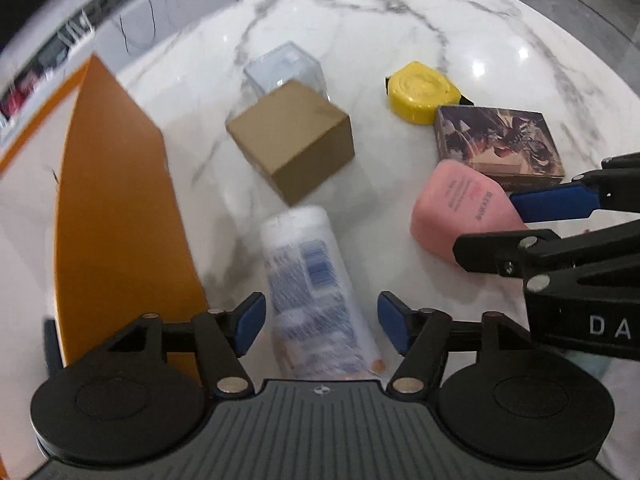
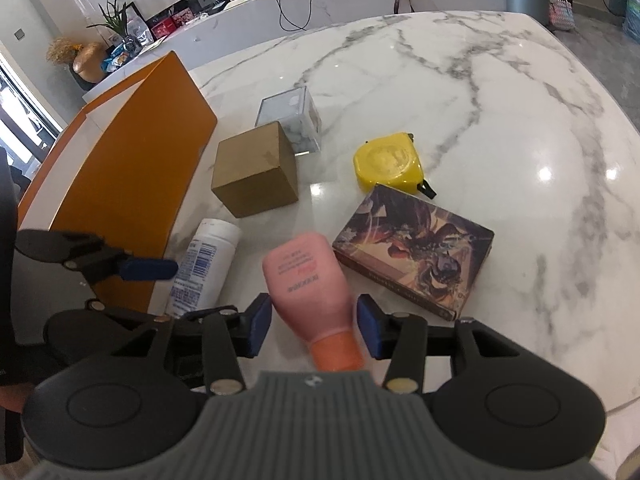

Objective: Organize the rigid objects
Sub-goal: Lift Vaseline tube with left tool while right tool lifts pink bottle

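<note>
A white bottle (image 1: 316,292) lies on the marble table between the open jaws of my left gripper (image 1: 320,326); the pads stand apart from its sides. It also shows in the right wrist view (image 2: 204,268). A pink bottle (image 2: 310,280) with an orange cap lies between the open jaws of my right gripper (image 2: 314,326), pads close beside it, contact unclear. The pink bottle also shows in the left wrist view (image 1: 464,212). A brown cardboard box (image 2: 256,174), a clear plastic box (image 2: 292,118), a yellow tape measure (image 2: 388,166) and a printed flat box (image 2: 416,252) lie beyond.
A tall orange box (image 2: 132,184) stands open at the table's left edge, close beside my left gripper. The marble table (image 2: 500,120) stretches to the far right. A counter with plants, cables and a screen runs behind the table.
</note>
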`<action>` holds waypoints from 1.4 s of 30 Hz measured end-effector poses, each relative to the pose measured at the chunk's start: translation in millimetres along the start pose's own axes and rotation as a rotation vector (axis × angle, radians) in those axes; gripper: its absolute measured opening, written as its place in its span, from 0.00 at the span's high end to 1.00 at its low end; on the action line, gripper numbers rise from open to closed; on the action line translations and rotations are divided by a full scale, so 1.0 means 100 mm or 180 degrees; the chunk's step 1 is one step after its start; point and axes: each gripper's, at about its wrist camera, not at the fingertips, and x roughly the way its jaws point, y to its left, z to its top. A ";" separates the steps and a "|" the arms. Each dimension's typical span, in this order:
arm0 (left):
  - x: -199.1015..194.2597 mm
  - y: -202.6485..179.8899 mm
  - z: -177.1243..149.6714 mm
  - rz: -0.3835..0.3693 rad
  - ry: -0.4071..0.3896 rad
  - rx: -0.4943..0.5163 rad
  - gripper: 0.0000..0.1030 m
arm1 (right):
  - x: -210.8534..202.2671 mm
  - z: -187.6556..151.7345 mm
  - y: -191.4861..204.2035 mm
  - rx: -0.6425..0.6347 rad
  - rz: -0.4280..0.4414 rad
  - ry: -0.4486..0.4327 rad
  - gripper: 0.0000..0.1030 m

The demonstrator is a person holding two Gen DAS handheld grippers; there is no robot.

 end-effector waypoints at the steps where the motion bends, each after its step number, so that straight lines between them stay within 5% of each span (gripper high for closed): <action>1: 0.01 -0.01 0.01 0.0041 -0.0044 0.0043 0.24 | 0.01 0.00 0.00 0.0009 0.0009 -0.0013 0.53; 8: 0.06 0.03 -0.02 0.0022 -0.0342 -0.0025 0.22 | 0.06 0.01 -0.06 0.0139 0.0138 -0.0062 0.52; 14: 0.05 0.01 -0.06 0.0033 -0.0494 -0.0136 0.50 | 0.07 0.01 -0.06 0.0194 0.0139 -0.0073 0.53; 42: -0.82 0.46 -0.29 -0.0457 -0.1229 -0.0905 0.52 | -0.47 0.11 0.32 0.0094 -0.0265 -0.0339 0.54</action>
